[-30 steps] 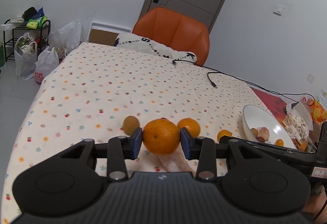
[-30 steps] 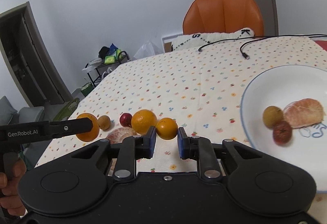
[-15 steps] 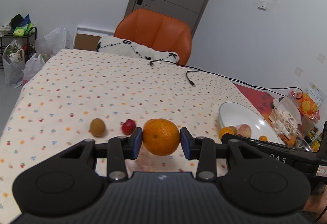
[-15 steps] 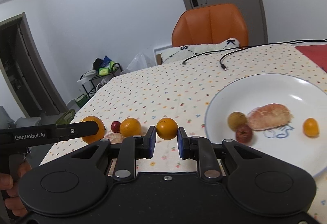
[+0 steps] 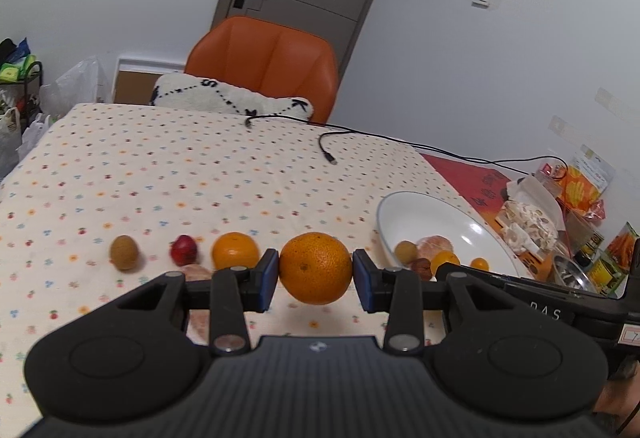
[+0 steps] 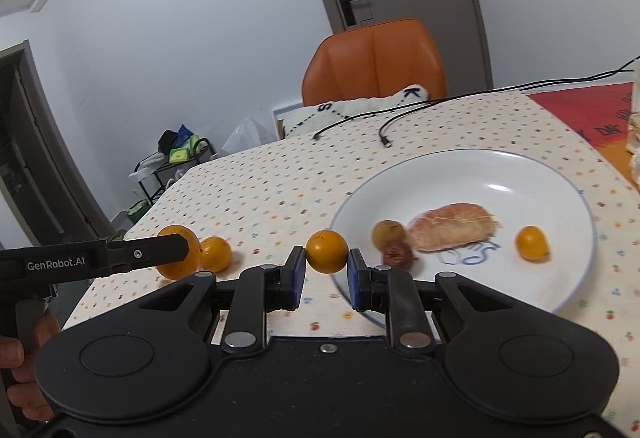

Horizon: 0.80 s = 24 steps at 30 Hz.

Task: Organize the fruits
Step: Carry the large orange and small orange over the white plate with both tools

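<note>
At the far left of the surface, on its dotted cloth, a small brown fruit lies by itself. A little to its right sits a red fruit, then a medium orange close beside it. A pale peeled piece peeks out just in front of these, mostly hidden behind the tool's arm.

Next comes the left tool, its two blue pads pressed against either side of a big orange, which hangs clear of the cloth.

Further right, the right tool grips a smaller orange between its pads, held at the near left rim of the white plate.

On the plate, from left to right, lie a yellow-brown round fruit, a dark red wrinkled fruit just in front of it, a peeled citrus in the middle, and a tiny orange fruit apart on the right.

Beyond the plate's right side, snack packets crowd the edge, and an orange chair stands behind the far end.
</note>
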Each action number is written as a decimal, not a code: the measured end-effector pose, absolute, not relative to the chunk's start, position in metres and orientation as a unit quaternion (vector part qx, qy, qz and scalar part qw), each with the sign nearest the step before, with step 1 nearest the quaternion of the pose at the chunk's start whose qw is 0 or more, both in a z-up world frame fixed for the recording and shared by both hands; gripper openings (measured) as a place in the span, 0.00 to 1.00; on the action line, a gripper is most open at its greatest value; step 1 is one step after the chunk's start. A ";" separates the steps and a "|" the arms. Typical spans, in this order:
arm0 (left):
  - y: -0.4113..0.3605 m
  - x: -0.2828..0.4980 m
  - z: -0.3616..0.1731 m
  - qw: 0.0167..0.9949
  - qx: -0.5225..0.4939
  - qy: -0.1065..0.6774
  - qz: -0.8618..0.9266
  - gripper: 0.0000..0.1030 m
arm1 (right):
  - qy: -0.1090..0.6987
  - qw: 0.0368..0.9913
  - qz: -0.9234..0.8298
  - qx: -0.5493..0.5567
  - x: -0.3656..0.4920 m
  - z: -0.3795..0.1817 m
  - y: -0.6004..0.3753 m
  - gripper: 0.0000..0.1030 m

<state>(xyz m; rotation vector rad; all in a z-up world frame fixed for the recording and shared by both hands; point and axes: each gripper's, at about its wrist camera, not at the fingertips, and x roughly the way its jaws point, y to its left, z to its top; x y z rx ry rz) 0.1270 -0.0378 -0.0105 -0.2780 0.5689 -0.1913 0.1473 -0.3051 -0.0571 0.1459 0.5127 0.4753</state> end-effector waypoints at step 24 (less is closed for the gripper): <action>-0.103 0.146 -0.010 0.940 -0.113 0.287 -0.149 0.37 | 0.246 0.949 0.174 0.095 0.142 -0.056 -0.371 0.20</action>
